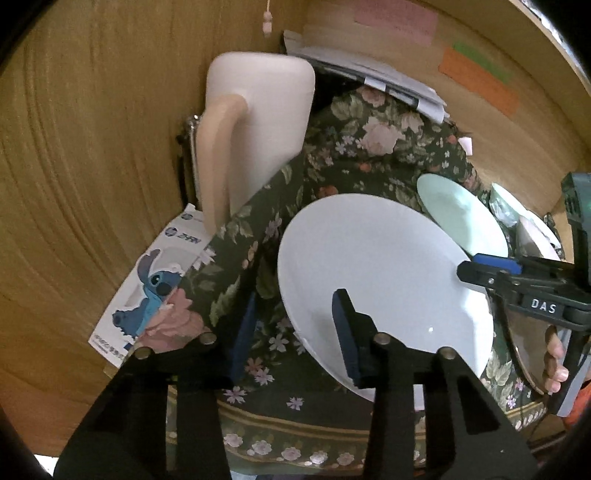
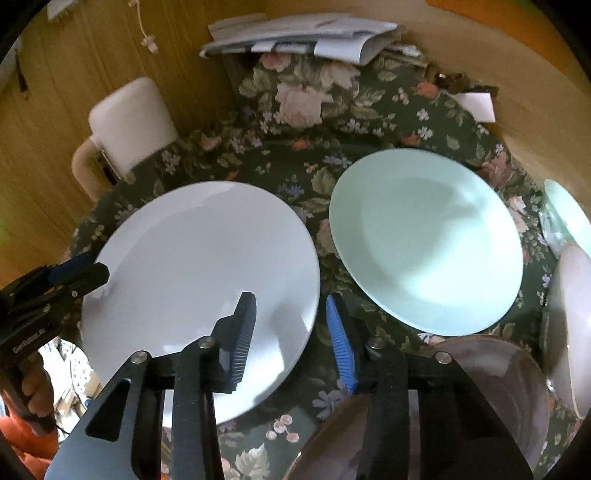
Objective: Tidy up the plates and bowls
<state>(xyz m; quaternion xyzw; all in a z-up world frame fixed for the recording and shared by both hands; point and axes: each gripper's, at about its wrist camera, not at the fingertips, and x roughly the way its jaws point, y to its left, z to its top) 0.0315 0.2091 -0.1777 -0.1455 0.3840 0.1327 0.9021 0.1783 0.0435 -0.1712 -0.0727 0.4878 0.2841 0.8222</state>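
A large white plate (image 1: 388, 280) (image 2: 199, 280) lies on the floral tablecloth (image 1: 332, 166). My left gripper (image 1: 297, 295) straddles its left rim, one finger over the plate and the other over the cloth just outside, with a gap showing at the rim. My right gripper (image 2: 291, 296) straddles the opposite rim the same way, and its blue pad stands clear of the edge. Each gripper also shows in the other's view, the right gripper (image 1: 476, 267) and the left gripper (image 2: 96, 271), both at the plate's edge. A mint-green plate (image 2: 424, 240) (image 1: 461, 218) lies just beyond.
A clear glass dish (image 2: 480, 387) sits under my right gripper. A pale bowl (image 2: 572, 332) and a second mint plate (image 2: 569, 214) are at the far right. A white chair (image 1: 258, 110), stacked papers (image 2: 295, 33) and a cartoon box (image 1: 155, 284) border the table.
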